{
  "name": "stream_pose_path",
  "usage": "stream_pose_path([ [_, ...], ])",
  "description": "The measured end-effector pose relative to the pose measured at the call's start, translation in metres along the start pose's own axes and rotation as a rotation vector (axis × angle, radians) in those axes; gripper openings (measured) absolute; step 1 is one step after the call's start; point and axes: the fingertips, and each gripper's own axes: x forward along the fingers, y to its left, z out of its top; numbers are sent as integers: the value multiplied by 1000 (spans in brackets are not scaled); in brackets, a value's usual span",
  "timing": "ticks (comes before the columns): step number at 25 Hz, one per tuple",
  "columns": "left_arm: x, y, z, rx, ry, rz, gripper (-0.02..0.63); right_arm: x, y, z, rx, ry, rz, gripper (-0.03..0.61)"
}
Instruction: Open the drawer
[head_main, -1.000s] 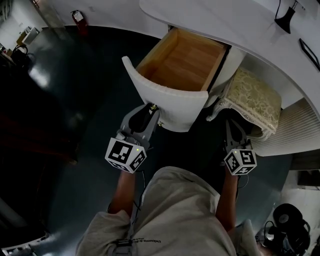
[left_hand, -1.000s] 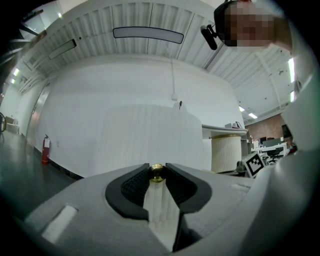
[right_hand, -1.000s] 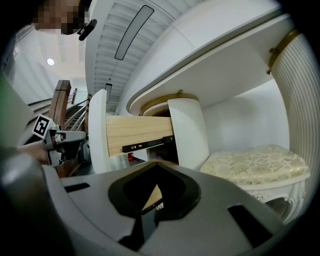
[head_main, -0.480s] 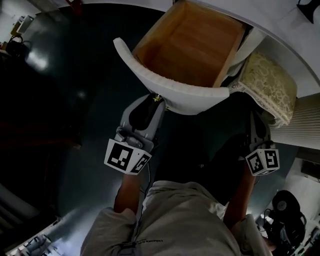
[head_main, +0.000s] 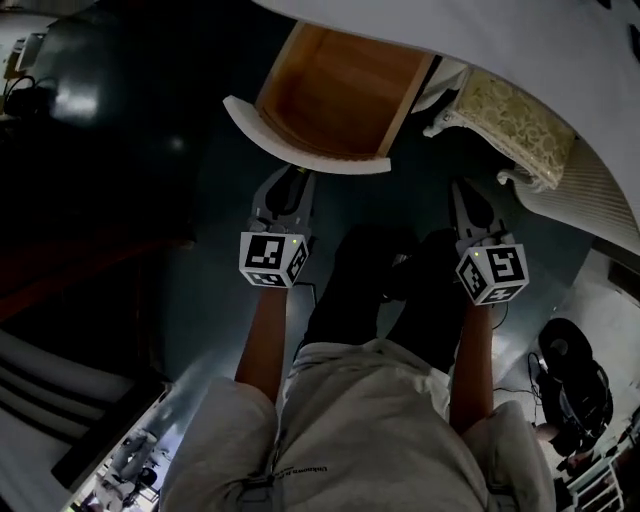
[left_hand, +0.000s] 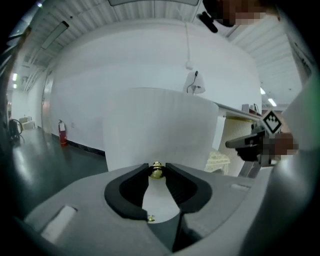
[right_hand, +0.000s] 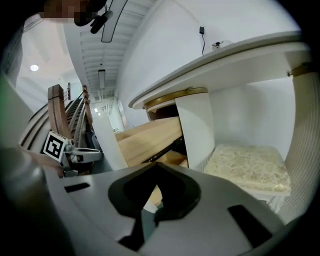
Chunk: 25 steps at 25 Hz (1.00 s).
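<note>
The drawer (head_main: 340, 85) stands pulled out from under the white desk, its wooden inside bare. Its curved white front (head_main: 300, 138) faces me. My left gripper (head_main: 288, 182) reaches up to that front. In the left gripper view its jaws (left_hand: 157, 168) are shut on the small brass knob (left_hand: 157, 171) of the white drawer front (left_hand: 160, 125). My right gripper (head_main: 466, 200) hangs in the air right of the drawer, touching nothing. In the right gripper view its tips (right_hand: 157, 166) meet with nothing between them, and the drawer's wooden side (right_hand: 150, 137) shows beyond.
A cream upholstered stool (head_main: 510, 112) stands right of the drawer under the white desk top (head_main: 500, 40). The floor (head_main: 150, 150) is dark and glossy. A red fire extinguisher (left_hand: 62, 133) stands by the far wall. The person's shorts fill the lower head view.
My right gripper has risen until it is about level with the left one. The left gripper stays on the knob. The head view has shifted, so the drawer sits higher in the picture.
</note>
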Motion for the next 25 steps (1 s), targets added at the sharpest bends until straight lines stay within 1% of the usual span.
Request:
stream_pose_path([
  [2,-10,-2,3,25,101,12,112,-17,19,10,18,46,7,15],
  [3,-16,-5,7,32,135,14,112,-27,28,13,30,66,13,15],
  [7,-44,-20,26,33,202,-9,109,-63,62,24,65,131,18,15],
  [11,-73,-42,63,18,217,-49,109,-94,92,45,92,174,-16,15],
  [16,-113,-77,121,-17,207,-94,109,-140,125,90,156,169,-63,15],
  [20,-164,-97,158,-59,204,-126,109,-175,167,113,134,207,-74,15],
  [25,-214,-111,185,-103,188,-117,109,-203,201,148,151,161,-77,15],
])
